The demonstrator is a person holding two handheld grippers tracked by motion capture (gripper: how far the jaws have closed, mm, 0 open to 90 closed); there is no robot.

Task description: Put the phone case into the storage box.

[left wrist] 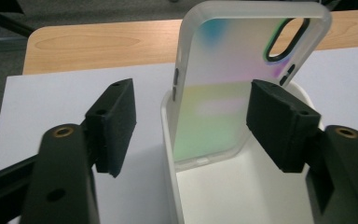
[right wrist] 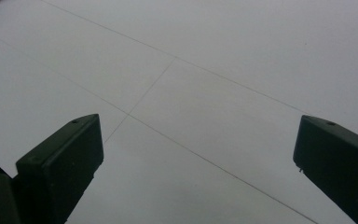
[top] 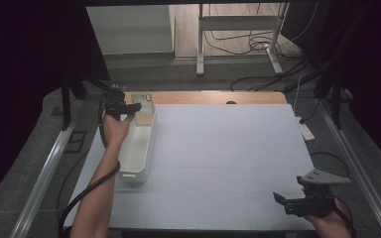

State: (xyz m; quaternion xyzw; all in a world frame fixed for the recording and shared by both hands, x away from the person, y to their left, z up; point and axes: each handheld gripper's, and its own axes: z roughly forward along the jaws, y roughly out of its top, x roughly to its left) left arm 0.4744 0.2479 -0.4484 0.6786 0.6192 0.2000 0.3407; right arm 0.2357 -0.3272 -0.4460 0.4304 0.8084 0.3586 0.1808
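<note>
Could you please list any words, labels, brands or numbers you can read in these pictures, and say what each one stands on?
None: no readable text in any view.
The phone case standing in the white bin bears only a blurry wash of colours, no lettering.
The left gripper and right gripper are plain black, with no marking.
The table shows only thin seam lines.
</note>
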